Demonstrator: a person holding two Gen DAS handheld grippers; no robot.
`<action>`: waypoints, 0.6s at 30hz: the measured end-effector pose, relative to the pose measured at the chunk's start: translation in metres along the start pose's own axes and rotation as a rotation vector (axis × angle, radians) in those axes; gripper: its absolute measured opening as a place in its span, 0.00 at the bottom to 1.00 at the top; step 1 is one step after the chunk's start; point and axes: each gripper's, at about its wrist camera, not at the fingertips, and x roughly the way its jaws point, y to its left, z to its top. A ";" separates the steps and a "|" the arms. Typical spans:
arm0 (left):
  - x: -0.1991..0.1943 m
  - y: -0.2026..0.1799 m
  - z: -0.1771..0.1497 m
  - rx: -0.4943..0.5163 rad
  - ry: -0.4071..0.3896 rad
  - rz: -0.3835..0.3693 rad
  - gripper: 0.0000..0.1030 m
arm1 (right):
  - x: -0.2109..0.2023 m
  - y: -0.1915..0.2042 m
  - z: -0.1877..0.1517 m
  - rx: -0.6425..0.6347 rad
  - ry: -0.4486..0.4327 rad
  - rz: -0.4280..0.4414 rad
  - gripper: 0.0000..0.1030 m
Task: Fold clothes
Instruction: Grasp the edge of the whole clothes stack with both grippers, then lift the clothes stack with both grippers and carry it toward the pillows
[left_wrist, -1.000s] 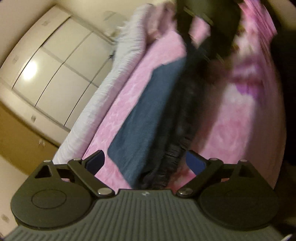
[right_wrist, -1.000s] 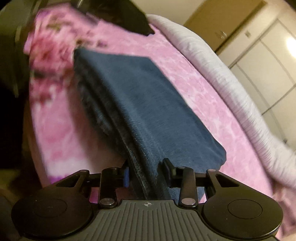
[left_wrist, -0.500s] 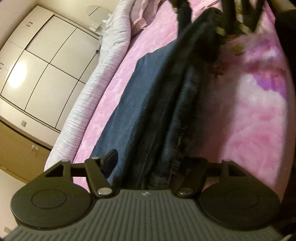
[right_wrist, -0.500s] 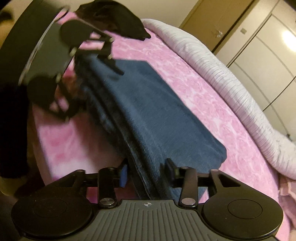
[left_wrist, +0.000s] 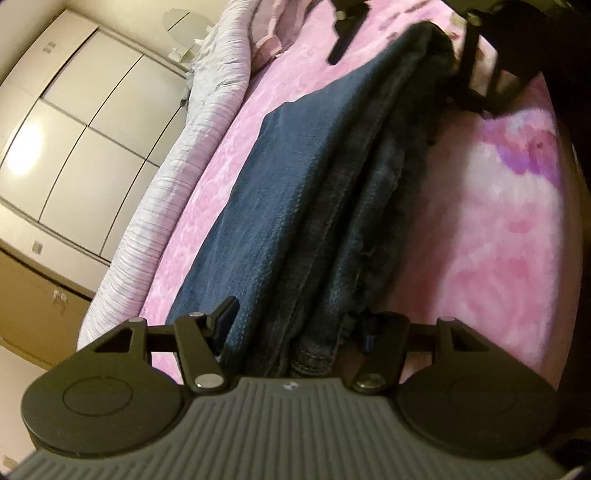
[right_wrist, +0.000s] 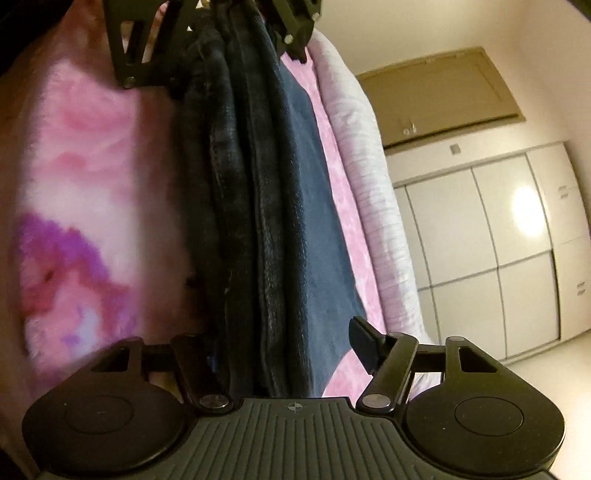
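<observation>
Dark blue folded jeans (left_wrist: 295, 184) lie in a long strip on the pink fluffy bed cover (left_wrist: 480, 240). My left gripper (left_wrist: 295, 326) straddles the near end of the strip. Its jaws are closing and both pads press on the stacked denim. At the far end is my right gripper (left_wrist: 399, 74), one finger on each side of the fold. In the right wrist view the jeans (right_wrist: 266, 184) run between the jaws of my right gripper (right_wrist: 286, 350). Those jaws are opening, and the right finger stands off the cloth. The left gripper (right_wrist: 236, 70) is at the top.
A rolled pale striped duvet (left_wrist: 184, 166) lies along the far side of the bed, also in the right wrist view (right_wrist: 369, 184). White wardrobe doors (left_wrist: 74, 147) and a brown cabinet stand behind it. The bed's near edge falls away beside the pink cover (right_wrist: 92, 166).
The left jaws closed in from wide open onto the end of the jeans. The right gripper sank and rolled, and its jaws spread off the denim that they pinched before.
</observation>
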 end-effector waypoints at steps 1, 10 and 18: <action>0.000 -0.002 0.001 0.010 0.004 0.001 0.58 | 0.000 0.000 -0.001 0.005 -0.007 0.021 0.39; -0.003 -0.003 0.010 0.138 0.049 -0.063 0.36 | -0.008 -0.035 -0.013 0.128 -0.094 0.150 0.29; -0.002 0.050 0.029 0.138 0.082 -0.179 0.32 | -0.019 -0.101 -0.006 0.175 -0.121 0.291 0.28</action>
